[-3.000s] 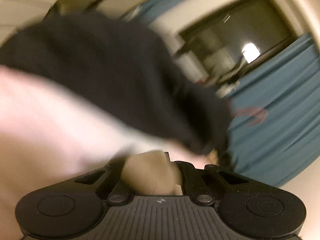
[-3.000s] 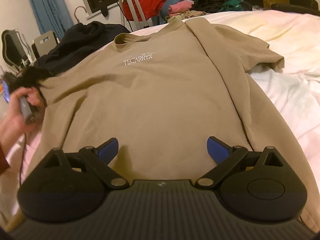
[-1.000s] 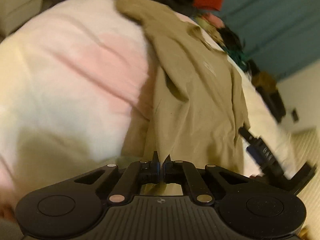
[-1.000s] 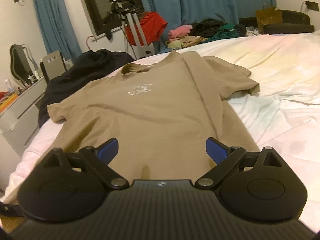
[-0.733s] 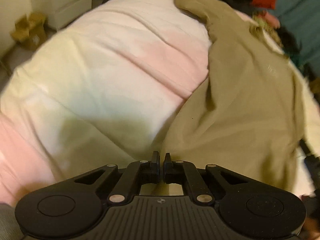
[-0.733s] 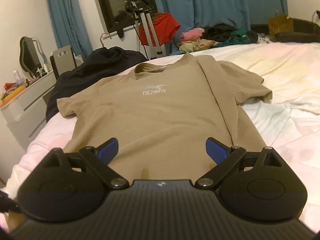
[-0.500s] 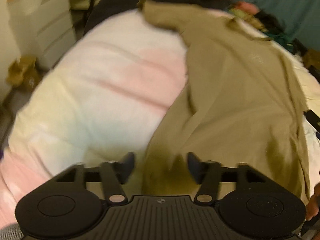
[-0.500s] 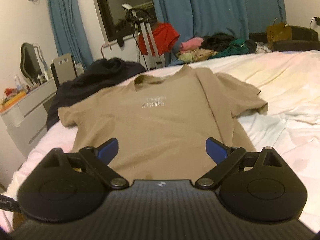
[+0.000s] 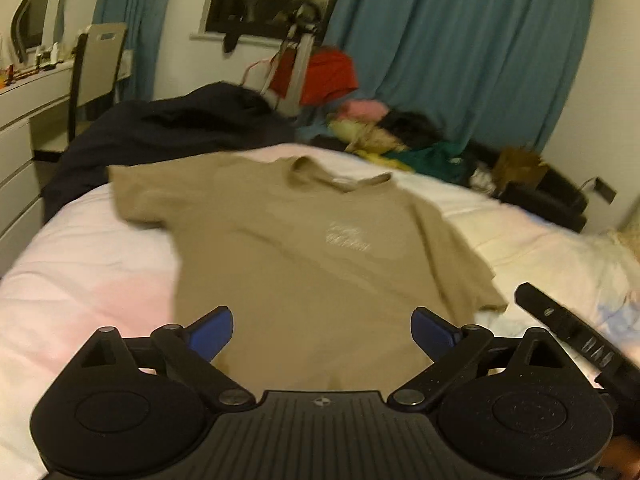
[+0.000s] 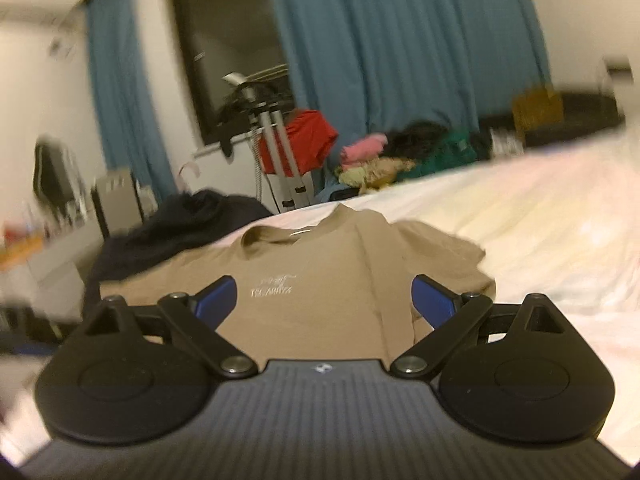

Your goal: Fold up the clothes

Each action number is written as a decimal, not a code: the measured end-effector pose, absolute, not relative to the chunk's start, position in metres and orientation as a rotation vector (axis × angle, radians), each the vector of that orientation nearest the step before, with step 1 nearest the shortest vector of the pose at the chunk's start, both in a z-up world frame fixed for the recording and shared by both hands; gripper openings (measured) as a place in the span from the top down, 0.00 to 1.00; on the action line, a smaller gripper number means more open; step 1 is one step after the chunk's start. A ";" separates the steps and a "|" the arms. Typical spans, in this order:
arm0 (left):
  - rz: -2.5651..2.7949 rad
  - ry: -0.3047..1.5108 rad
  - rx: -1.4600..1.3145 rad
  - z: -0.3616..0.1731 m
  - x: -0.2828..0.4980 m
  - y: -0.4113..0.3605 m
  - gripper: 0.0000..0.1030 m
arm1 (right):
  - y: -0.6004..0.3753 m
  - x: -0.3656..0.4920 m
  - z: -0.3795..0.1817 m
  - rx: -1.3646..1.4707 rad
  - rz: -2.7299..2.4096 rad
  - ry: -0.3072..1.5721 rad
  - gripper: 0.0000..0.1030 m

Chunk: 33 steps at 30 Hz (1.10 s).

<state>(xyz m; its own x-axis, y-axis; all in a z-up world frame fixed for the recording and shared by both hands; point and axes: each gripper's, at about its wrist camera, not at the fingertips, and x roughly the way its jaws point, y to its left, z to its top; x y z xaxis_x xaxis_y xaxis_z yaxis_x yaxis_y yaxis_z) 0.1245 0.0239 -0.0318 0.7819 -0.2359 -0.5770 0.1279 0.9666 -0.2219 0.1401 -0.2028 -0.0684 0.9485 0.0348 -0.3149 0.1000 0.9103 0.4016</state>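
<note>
On the bed (image 9: pixel 100 264), a tan T-shirt (image 9: pixel 304 256) lies spread flat, front side up, with its collar toward the far end and its hem toward both cameras. A small white chest logo (image 9: pixel 347 236) sits below the collar; in the right wrist view it is blurred and only partly readable. The shirt's sleeve on the left side of the left wrist view stretches out toward a dark garment (image 9: pixel 168 132) heaped at the bed's far left corner, and the other sleeve (image 9: pixel 460 264) lies flat on the pale pink and cream sheet. A few shallow wrinkles cross the body of the shirt.

Beyond the bed, a white dresser (image 9: pixel 20 128) stands at the far left with a chair (image 9: pixel 100 64) beside it. A metal stand with a red garment (image 9: pixel 320 76) hung on it stands before the dark window, and a loose pile of clothes (image 9: pixel 384 128) in pink, yellow, black and green lies under the blue curtains (image 9: pixel 460 48). No baskets or bins can be made out, and the pile simply rests loose behind the bed.

The left gripper (image 9: pixel 322 326) hangs above the shirt's hem area with its blue-tipped fingers (image 9: pixel 212 328) spread wide, holding nothing and not touching the cloth. At the right edge of that view part of the other tool's black body shows. The right gripper (image 10: pixel 324 296) is also spread wide and empty, hovering over the lower part of the shirt, its blue fingertips (image 10: pixel 430 298) framing the chest logo.
</note>
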 end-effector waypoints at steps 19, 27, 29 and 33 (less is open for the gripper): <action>-0.109 0.432 0.023 -0.089 0.159 0.013 0.06 | -0.328 0.307 -0.196 0.996 -0.240 0.347 0.05; -0.148 0.531 0.075 -0.120 0.189 0.008 0.06 | -0.332 0.366 -0.176 0.729 -0.366 0.495 0.79; -0.146 0.547 0.057 -0.124 0.192 0.011 0.06 | -0.332 0.373 -0.160 0.637 -0.363 0.519 0.86; -0.127 0.570 0.015 -0.125 0.194 0.017 0.06 | -0.354 0.367 -0.122 0.578 -0.385 0.390 0.88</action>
